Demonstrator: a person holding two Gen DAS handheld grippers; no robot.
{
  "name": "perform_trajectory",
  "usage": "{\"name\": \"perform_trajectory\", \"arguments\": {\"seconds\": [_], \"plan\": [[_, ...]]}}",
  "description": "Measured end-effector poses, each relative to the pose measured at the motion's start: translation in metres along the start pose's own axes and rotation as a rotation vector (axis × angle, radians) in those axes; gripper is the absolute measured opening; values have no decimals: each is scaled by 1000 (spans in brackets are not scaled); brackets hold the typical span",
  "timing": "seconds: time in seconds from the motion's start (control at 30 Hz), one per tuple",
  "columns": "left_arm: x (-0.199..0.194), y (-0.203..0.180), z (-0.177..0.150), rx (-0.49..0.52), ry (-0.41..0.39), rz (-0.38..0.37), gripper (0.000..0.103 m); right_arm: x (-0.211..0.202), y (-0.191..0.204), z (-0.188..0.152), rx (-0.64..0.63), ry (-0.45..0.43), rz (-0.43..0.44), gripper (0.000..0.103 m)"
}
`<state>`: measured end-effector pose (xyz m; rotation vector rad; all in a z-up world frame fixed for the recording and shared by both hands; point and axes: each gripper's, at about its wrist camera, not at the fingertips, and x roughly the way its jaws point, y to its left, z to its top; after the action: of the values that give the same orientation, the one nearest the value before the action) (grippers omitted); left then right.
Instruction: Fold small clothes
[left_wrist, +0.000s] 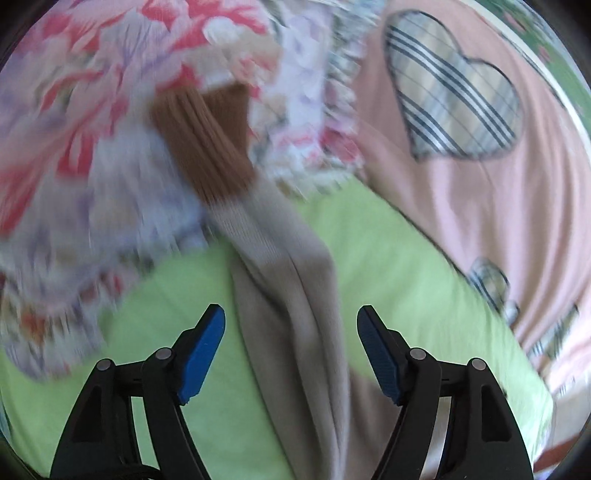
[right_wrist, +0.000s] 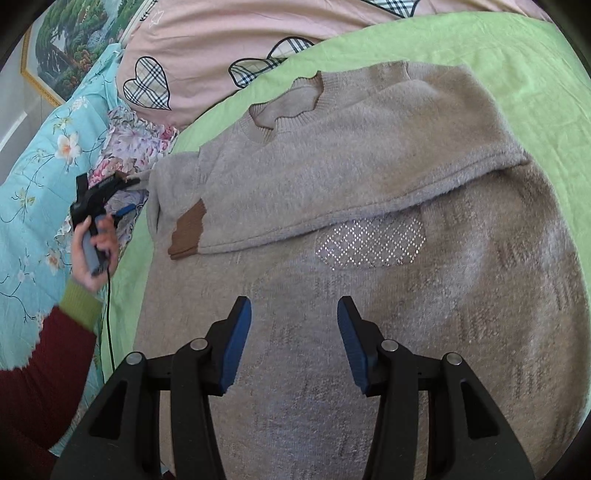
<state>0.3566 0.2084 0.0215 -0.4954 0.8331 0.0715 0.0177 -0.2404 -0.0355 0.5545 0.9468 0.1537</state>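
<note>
A beige fuzzy sweater (right_wrist: 332, 192) lies on a green sheet (right_wrist: 535, 110). One sleeve is folded across its chest, with the brown cuff (right_wrist: 188, 232) near a sparkly diamond patch (right_wrist: 369, 242). My right gripper (right_wrist: 293, 332) is open and empty above the sweater's lower body. My left gripper (left_wrist: 290, 332) is open over the other beige sleeve (left_wrist: 291, 295), whose brown cuff (left_wrist: 210, 147) reaches onto a floral fabric. The left gripper also shows in the right wrist view (right_wrist: 129, 195), at the sweater's left edge.
A pink quilt with plaid hearts (right_wrist: 207, 48) lies beyond the sweater. A floral ruffled cloth (left_wrist: 92, 129) and a turquoise flowered blanket (right_wrist: 37, 177) lie to the left. A framed picture (right_wrist: 66, 44) hangs on the wall.
</note>
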Motion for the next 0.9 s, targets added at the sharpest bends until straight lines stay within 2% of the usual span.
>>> {"name": "perform_trajectory", "arguments": {"seconds": [0.17,0.2,0.23,0.27,0.3,0.4,0.5,0.7,0.9], "plan": [[22,9,43,-42,-37,94,74,7,-7,-4,26,26,-5,50],[24,11,48,-49,-46,96,61,8,-8,-5,30,29,-4,50],[26,11,52,-43,-50,93,30,9,-10,-6,35,33,-5,50],[27,10,54,-32,-41,91,13,10,-11,-7,38,35,-4,50],[28,9,54,-21,-34,87,8,11,-12,-7,41,38,-4,50],[14,-5,42,49,-66,93,6,12,-13,-8,49,36,2,50],[-13,-28,18,134,-85,45,5,12,-12,-9,48,32,5,50],[-82,-106,-37,316,-122,-150,5,6,-8,-14,56,19,30,50],[-144,-189,-103,507,-85,-395,5,-12,-9,-18,65,-26,29,50]]}}
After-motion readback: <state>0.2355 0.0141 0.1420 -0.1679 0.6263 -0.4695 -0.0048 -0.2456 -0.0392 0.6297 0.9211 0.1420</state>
